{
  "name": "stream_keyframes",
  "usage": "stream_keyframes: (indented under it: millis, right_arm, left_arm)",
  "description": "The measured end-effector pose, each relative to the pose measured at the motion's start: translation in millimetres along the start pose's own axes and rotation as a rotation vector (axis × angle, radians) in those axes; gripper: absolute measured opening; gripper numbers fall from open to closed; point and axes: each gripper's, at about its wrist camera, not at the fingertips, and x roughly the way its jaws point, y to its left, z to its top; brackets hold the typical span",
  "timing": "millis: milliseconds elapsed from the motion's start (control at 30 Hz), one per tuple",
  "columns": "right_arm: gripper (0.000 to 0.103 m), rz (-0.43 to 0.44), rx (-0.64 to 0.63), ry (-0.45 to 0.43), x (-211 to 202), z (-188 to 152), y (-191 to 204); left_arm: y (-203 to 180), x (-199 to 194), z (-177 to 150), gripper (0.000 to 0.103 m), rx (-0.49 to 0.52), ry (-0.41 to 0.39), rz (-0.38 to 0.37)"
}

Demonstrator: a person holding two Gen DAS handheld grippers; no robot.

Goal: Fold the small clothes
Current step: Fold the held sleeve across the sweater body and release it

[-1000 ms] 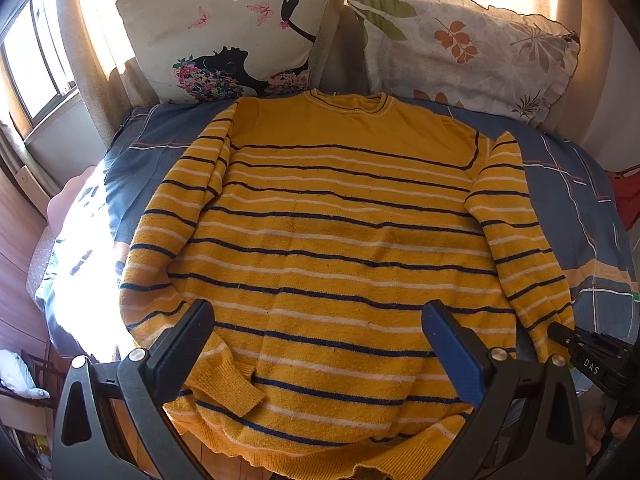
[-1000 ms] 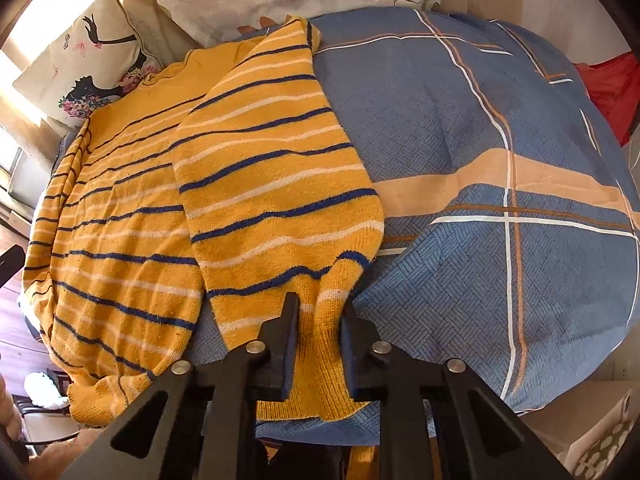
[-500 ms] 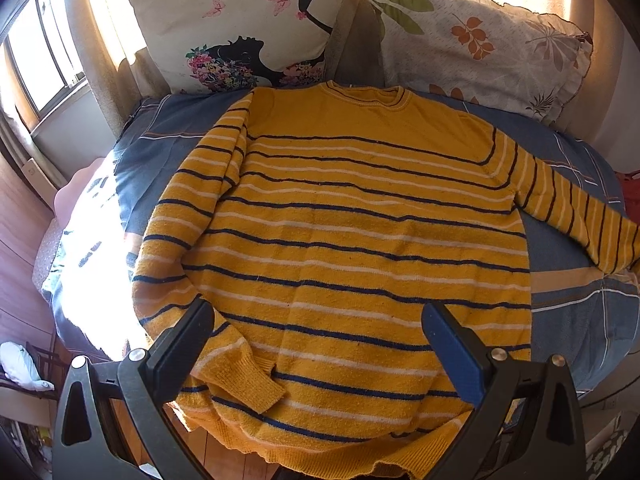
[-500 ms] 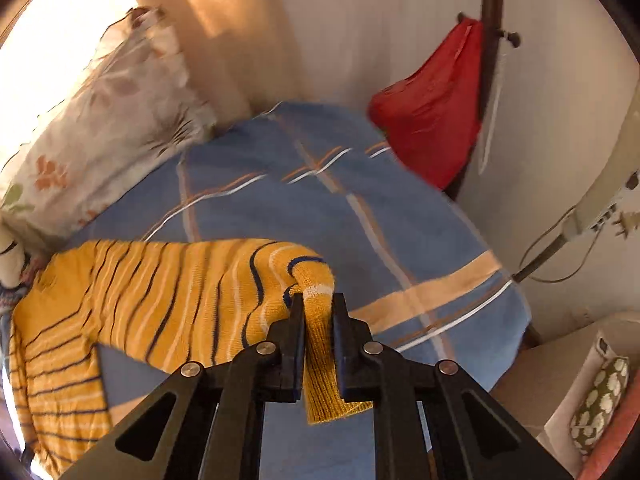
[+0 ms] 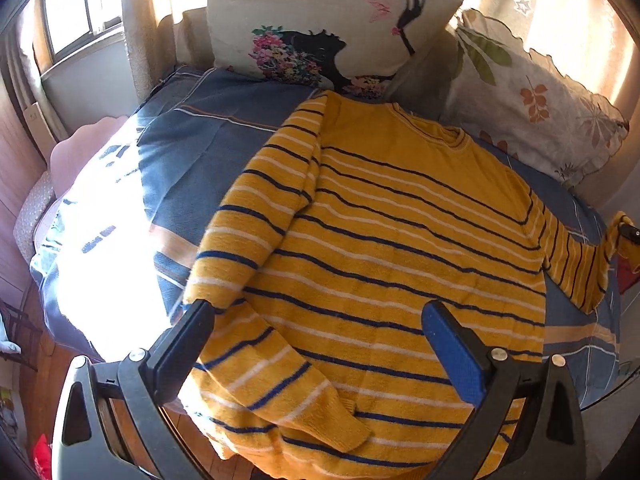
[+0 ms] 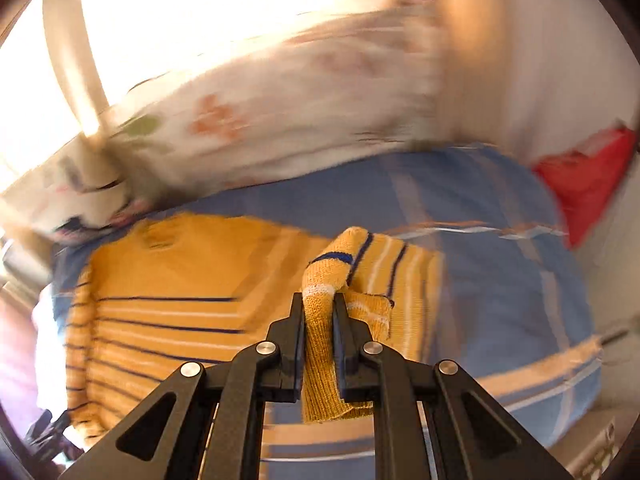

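- The step in hand looks like folding a sleeve; the right gripper (image 6: 318, 300) is pinching the sleeve cuff (image 6: 320, 332) of the one yellow striped sweater (image 5: 392, 248), lifted off to the sweater's side
- The left gripper (image 5: 316, 336) hovers spread wide over the hem, holding nothing
- The sweater lies flat on the blue bedspread (image 5: 200, 152); the other sleeve (image 5: 256, 216) lies along the body
- Next, probably, carry the cuff across the chest and let go
- Count: one sweater, two sleeves, two pillows (image 5: 316, 28), two grippers

blue plaid bed (image 5: 208, 152) carries striped sweater (image 5: 380, 248), pillows (image 5: 320, 28).
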Motion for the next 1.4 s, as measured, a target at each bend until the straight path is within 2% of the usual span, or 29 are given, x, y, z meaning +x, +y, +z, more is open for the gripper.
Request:
stream_keyframes:
  millis: [133,300,367,467,533,600,633,733,833,933,1033,1067,1133,1267,1333,1400]
  right_arm:
    - [0.011,0.157,-0.091,0.103,57,9,111]
    - [0.012,0.247,-0.170,0.245,135,5,222]
    - [0.014,0.254,-0.212,0.290,165,-1,255]
    - [0.024,0.295,-0.203,0.357,193,-10,283]
    - [0.035,0.387,-0.169,0.372,193,-11,291]
    - [0.037,0.453,-0.124,0.346,180,-9,289]
    - [0.041,0.459,-0.117,0.331,173,-8,287]
    - [0.042,0.361,-0.125,0.283,158,-7,277]
    - [0.039,0.224,-0.127,0.315,168,-11,267]
    - [0.037,0.177,-0.096,0.378,190,-17,258]
    - [0.037,0.178,-0.079,0.401,202,-24,261]
    - [0.038,0.190,-0.083,0.390,197,-25,264]
    - [0.038,0.301,-0.091,0.401,177,-37,270]
    - [0.038,0.485,-0.101,0.524,141,-85,274]
    - [0.038,0.523,-0.148,0.583,127,-114,276]
    - [0.038,0.514,-0.237,0.640,117,-142,279]
  left_arm:
    - [55,2,16,0.103,-0.079,-0.004,0.019]
    - [119,9,26,0.103,-0.141,0.001,0.047]
    - [139,13,27,0.103,-0.153,0.013,0.054]
    - [162,19,27,0.103,-0.168,0.023,0.059]
    - [175,23,29,0.103,-0.176,0.031,0.057]
    - [182,29,31,0.103,-0.188,0.041,0.050]
    - [186,32,33,0.103,-0.194,0.045,0.044]
    - [190,39,39,0.103,-0.202,0.054,0.023]
    - [188,44,44,0.103,-0.192,0.058,0.005]
    - [188,53,49,0.103,-0.185,0.070,0.001]
    - [192,58,53,0.103,-0.194,0.086,0.009]
    - [194,60,54,0.103,-0.196,0.092,0.016]
    - [200,60,55,0.103,-0.202,0.090,0.024]
    - [211,65,55,0.103,-0.211,0.099,0.034]
    - [211,70,54,0.103,-0.211,0.114,0.025]
    - [209,75,55,0.103,-0.205,0.124,0.012]
